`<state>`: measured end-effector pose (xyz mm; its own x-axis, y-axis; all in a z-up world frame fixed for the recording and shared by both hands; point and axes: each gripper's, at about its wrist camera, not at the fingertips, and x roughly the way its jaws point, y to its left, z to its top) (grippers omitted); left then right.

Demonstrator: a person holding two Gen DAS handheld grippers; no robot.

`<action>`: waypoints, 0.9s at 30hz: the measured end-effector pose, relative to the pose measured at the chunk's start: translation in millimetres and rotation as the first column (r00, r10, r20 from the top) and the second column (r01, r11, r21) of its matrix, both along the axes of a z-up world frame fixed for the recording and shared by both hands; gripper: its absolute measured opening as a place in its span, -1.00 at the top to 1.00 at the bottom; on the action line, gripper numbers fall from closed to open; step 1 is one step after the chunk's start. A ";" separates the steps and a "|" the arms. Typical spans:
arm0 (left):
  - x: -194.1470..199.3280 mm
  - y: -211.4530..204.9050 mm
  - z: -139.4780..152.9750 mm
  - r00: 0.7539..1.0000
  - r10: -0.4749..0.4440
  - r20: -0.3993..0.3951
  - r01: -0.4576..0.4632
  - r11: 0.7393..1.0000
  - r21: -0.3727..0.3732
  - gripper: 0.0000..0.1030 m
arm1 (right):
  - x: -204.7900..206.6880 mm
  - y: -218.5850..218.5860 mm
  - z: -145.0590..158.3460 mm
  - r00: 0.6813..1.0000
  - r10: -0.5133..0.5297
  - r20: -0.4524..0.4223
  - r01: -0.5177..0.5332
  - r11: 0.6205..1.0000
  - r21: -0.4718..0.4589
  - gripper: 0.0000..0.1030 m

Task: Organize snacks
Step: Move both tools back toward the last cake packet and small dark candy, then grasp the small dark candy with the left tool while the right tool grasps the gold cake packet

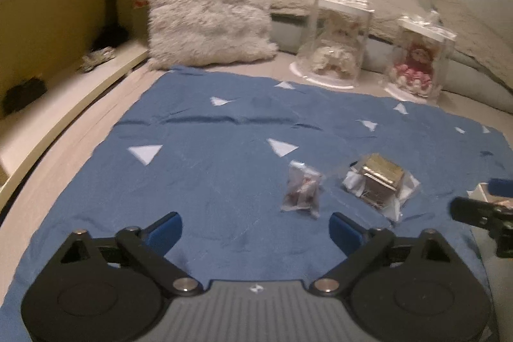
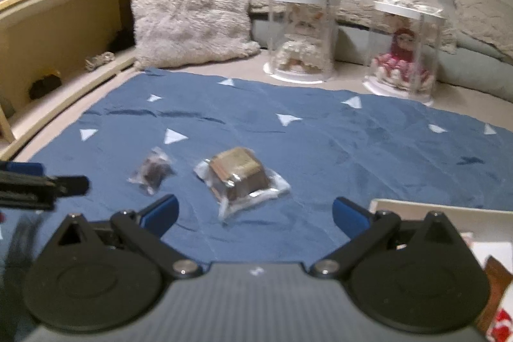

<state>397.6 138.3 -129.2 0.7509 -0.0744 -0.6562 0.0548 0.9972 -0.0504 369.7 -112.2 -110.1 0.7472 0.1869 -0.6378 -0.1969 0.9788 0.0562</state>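
Snacks are what remains to be sorted: a small clear packet [image 1: 302,193] of something dark and a larger wrapped block [image 1: 380,180] both lie loose on the blue cloth [image 1: 205,169], the packet just left of the block. A white box [image 2: 449,213] sits at the cloth's right edge, seemingly already holding some packets, though blur makes that uncertain. The left gripper [image 1: 255,228] and right gripper [image 2: 255,212] both hover over the cloth's near edge, jaws spread wide and empty. I judge two items are left to put away.
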 end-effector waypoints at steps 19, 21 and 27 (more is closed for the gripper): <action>38.5 -15.4 -31.5 0.962 -0.272 -0.021 0.273 0.962 0.034 -0.22 | 90.5 61.7 -35.5 0.935 0.341 -0.101 -0.355 0.878 -0.320 -0.54; 42.7 -15.9 -32.8 0.959 -0.283 -0.016 0.283 0.959 0.023 -0.22 | 102.7 63.4 -39.4 0.931 0.345 -0.122 -0.366 0.869 -0.334 -0.42; 56.7 -18.3 -40.2 0.958 -0.286 -0.024 0.287 0.958 0.012 -0.20 | 121.9 57.4 -41.1 0.923 0.337 -0.187 -0.381 0.873 -0.306 -0.18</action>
